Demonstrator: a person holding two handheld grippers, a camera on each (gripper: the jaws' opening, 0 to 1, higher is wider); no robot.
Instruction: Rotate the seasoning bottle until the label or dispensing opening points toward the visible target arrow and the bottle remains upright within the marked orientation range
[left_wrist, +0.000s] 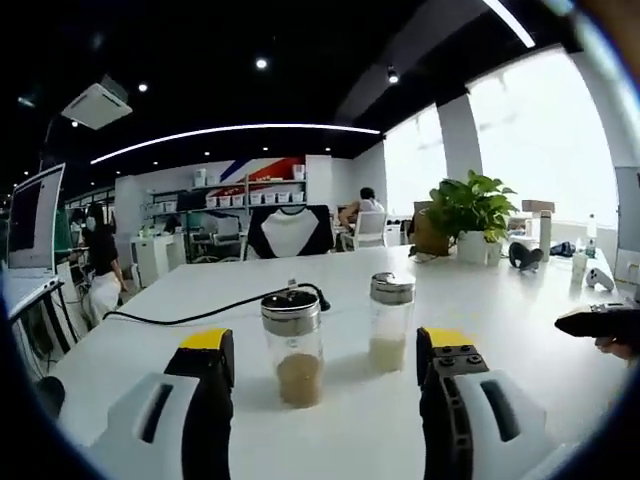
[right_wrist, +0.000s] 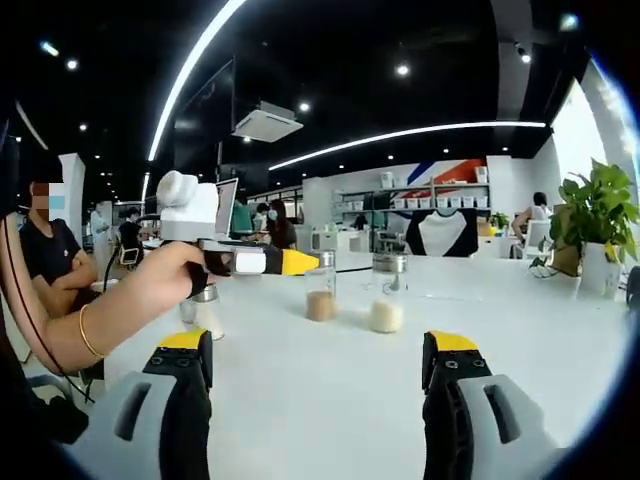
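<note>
Left tongs (left_wrist: 326, 360) wide, holding nothing, yellow-tipped jaws either side of the brown-filled seasoning bottle (left_wrist: 293, 347) but apart from it. Right tongs (right_wrist: 318, 365) also wide and empty, well back from both bottles. In the right gripper view the left tongs come in from the left in a hand (right_wrist: 168, 280), yellow tip near the brown bottle.

Brown bottle stands upright on the white bench (left_wrist: 200, 300), metal shaker lid on; pale-filled seasoning bottle (left_wrist: 389, 322) just beside it, upright, apart. Black cable (left_wrist: 200, 315) lies on the bench behind them; potted plant (left_wrist: 470, 215) well beyond. No target arrow or label that I can make out, so the needed turn can't be judged.

Risks: a jaw nudging the bottle on closing could tip it; an off-centre grip could slide it instead of rotating it; the neighbour bottle may get knocked.
</note>
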